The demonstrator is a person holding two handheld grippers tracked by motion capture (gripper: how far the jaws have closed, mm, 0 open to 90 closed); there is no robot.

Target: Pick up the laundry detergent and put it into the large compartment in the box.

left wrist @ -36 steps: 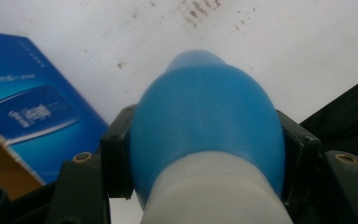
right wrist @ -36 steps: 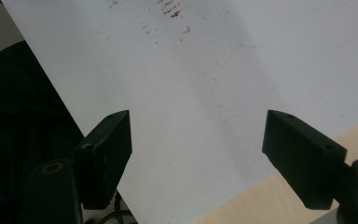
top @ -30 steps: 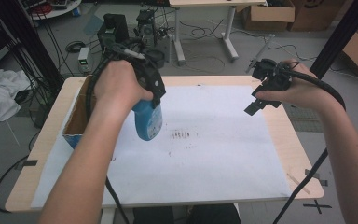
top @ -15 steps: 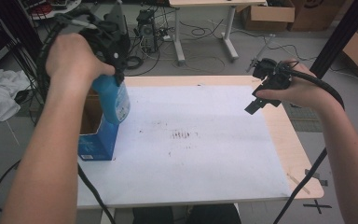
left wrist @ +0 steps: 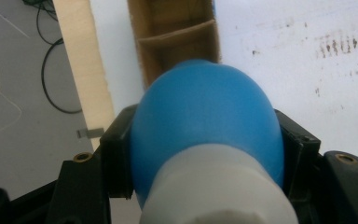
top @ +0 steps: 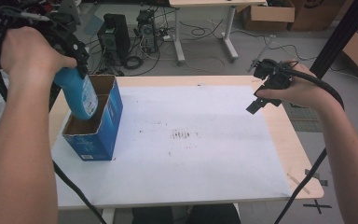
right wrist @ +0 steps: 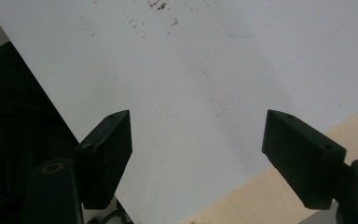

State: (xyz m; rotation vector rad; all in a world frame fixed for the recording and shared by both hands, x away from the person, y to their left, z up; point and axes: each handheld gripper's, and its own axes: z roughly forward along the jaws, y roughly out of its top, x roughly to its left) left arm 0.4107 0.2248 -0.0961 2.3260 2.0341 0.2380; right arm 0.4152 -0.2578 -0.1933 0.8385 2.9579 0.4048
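From the high view, a blue box (top: 94, 122) stands open at the left side of the worktop (top: 279, 135), on a big white sheet (top: 191, 140). A card wall inside the box splits it into parts. A blue bottle (top: 78, 95) hangs over the open top, tilted, with its low end dipping just inside the near part of the box. The left gripper (top: 72, 44) holds the bottle at its top, and the left hand (top: 28, 53) is lifted high above the box, with the arm coming up from the bottom edge. The right hand (top: 298, 91) holds the right gripper (top: 261, 100) in the air over the right side of the sheet, well apart from the box. Some small dark marks (top: 182, 135) sit in the middle of the sheet. In the left gripper view, the bottle (left wrist: 205, 135) fills the space between the black jaws, which are clenched on its two sides. Its white cap (left wrist: 214, 186) is nearest the camera. Past the bottle you can see down into the brown inside of the box (left wrist: 177, 37). In the right gripper view, the right gripper (right wrist: 198, 158) has its jaws spread wide with nothing between them, above the sheet (right wrist: 205, 70) near its edge.
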